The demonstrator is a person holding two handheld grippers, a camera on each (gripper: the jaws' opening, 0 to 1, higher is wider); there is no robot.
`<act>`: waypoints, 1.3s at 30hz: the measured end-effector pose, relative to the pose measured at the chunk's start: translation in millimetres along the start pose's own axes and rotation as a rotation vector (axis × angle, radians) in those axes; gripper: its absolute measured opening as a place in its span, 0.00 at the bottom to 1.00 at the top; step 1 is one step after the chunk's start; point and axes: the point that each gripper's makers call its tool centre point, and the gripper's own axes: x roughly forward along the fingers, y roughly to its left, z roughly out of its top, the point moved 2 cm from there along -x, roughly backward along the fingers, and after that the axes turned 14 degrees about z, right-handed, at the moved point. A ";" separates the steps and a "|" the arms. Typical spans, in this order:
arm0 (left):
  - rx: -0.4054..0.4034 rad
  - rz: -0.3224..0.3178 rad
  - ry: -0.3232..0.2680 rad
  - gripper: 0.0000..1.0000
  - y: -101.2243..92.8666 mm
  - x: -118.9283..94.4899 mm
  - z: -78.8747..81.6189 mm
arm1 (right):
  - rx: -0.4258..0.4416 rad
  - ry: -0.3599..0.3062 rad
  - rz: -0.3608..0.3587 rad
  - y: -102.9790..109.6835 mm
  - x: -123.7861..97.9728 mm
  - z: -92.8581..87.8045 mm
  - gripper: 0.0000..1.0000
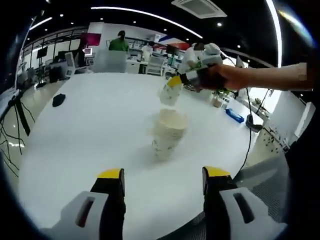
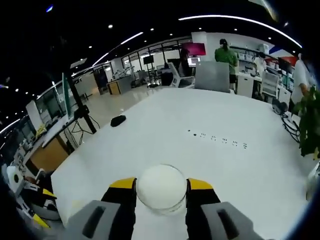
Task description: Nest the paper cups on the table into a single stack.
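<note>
A stack of white paper cups (image 1: 168, 133) stands on the white table (image 1: 95, 125). Above it hangs a single paper cup (image 1: 171, 92), tilted, held by my right gripper (image 1: 186, 79), which comes in from the right with a person's hand (image 1: 220, 77) behind it. In the right gripper view that cup (image 2: 161, 188) shows its round base between the yellow-tipped jaws, which are shut on it. My left gripper (image 1: 163, 175) stands open near the table's front edge, short of the stack, with nothing between its jaws.
A small black object (image 1: 58, 99) lies at the table's left side, also seen as a dark object (image 2: 118, 120). A blue item (image 1: 234, 115) and a cable sit at the right edge. Desks, chairs and people stand beyond the table. A tripod (image 2: 77, 107) stands on the floor.
</note>
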 end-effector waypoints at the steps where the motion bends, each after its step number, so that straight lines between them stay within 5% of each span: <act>1: 0.000 -0.013 -0.007 0.61 -4.5 0.9 2.8 | -0.004 0.003 0.003 6.2 -3.6 -5.8 0.37; 22: 0.101 -0.250 -0.025 0.53 -79.7 28.2 30.4 | 0.005 -0.013 -0.026 59.4 -74.2 -59.4 0.36; 39: 0.028 -0.380 0.006 0.50 -141.3 46.9 33.0 | 0.032 -0.076 -0.006 89.7 -102.5 -60.7 0.36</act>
